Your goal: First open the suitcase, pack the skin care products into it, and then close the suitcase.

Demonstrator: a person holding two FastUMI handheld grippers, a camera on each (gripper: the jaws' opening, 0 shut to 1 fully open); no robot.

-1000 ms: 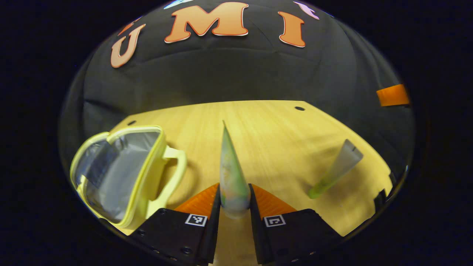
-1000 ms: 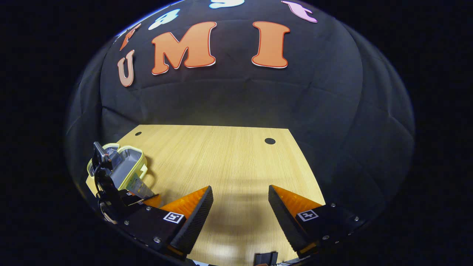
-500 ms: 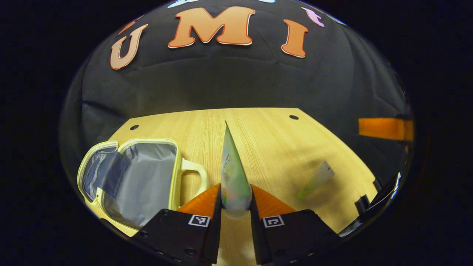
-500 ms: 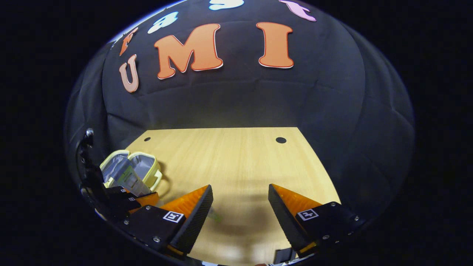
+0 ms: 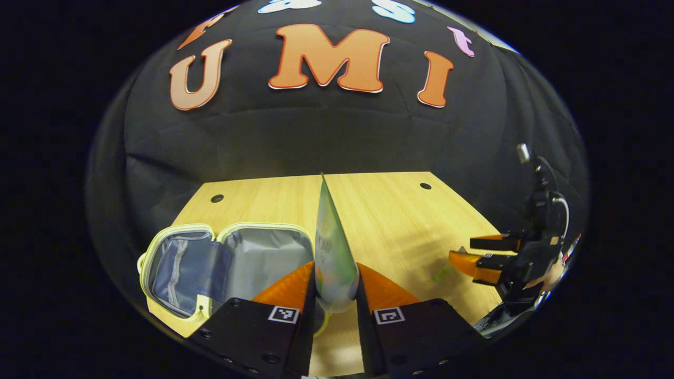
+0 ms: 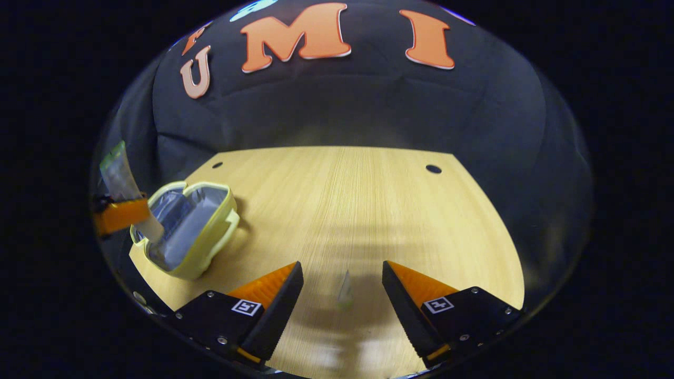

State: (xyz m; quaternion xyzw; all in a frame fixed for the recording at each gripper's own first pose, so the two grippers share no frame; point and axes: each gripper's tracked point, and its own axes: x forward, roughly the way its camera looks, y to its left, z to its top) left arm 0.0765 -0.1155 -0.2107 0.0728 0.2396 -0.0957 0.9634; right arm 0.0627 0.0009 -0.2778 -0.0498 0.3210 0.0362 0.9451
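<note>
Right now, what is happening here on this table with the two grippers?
A person is packing skin care tubes into a small yellow suitcase, which lies open on the wooden table. The left gripper is shut on one tube and holds it up close to the open case. The right gripper is open above a second tube that lies on the table, roughly between its fingers, not gripped yet. Nothing can be seen inside the case so far.

Print on held tube (image 5: 331, 252) blurred; nothing legible.
</note>
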